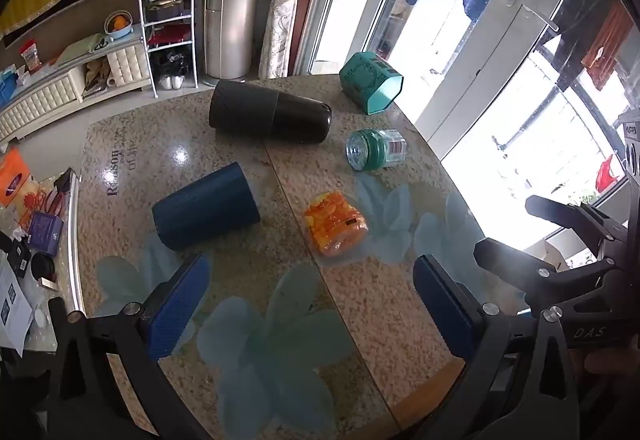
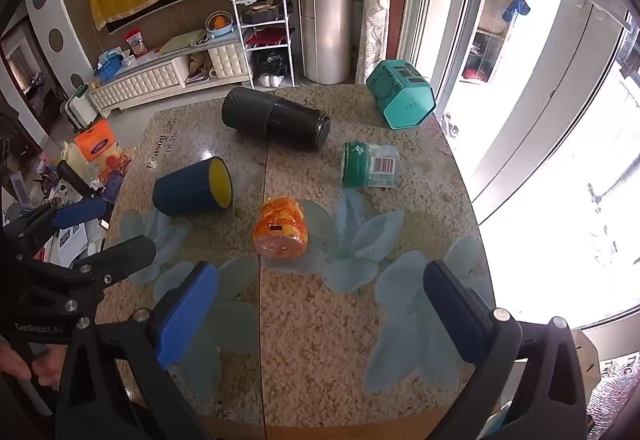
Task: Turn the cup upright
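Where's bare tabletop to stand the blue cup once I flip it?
Free: the near stretch between the orange jar and both open grippers, and the strip left of the blue cup toward the table edge. Crowded: the far half, with black tumbler, teal tin and green jar.

In the right wrist view, bare desk (image 2: 320,340) fills the lower centre. Mid-frame, 2 obstacles lie apart: blue cup (image 2: 192,192) at left, orange jar (image 2: 280,228) at centre, with an open lane between.
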`<action>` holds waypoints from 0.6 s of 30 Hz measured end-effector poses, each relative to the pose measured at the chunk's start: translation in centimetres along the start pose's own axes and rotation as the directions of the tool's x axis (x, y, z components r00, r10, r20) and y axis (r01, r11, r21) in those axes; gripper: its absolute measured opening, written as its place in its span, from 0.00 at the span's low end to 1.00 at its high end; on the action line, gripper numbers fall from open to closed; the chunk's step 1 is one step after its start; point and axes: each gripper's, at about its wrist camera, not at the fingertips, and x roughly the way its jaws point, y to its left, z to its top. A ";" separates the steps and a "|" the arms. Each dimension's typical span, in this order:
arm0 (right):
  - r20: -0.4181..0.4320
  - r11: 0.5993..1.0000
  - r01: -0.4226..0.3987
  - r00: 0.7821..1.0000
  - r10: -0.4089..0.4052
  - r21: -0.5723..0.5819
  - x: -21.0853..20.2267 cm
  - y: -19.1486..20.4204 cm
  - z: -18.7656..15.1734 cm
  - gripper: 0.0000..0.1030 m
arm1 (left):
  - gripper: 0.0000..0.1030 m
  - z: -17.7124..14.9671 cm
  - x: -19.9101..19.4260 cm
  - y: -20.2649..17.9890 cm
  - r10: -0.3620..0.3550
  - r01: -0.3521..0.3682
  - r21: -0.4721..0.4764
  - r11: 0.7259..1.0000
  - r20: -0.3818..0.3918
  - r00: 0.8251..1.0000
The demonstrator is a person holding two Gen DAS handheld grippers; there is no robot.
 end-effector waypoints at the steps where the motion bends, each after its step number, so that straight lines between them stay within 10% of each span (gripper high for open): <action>1: 0.001 1.000 0.000 1.000 0.000 0.000 0.0 0.0 0.0 1.00 | 0.99 -0.1 0.0 0.1 -0.006 0.006 -0.006 1.000 -0.006 1.000; 18: -0.017 1.000 0.008 1.000 -0.008 0.009 0.1 0.1 -0.8 1.00 | 0.99 -0.2 0.6 -0.2 0.052 -0.052 0.007 0.999 -0.036 0.998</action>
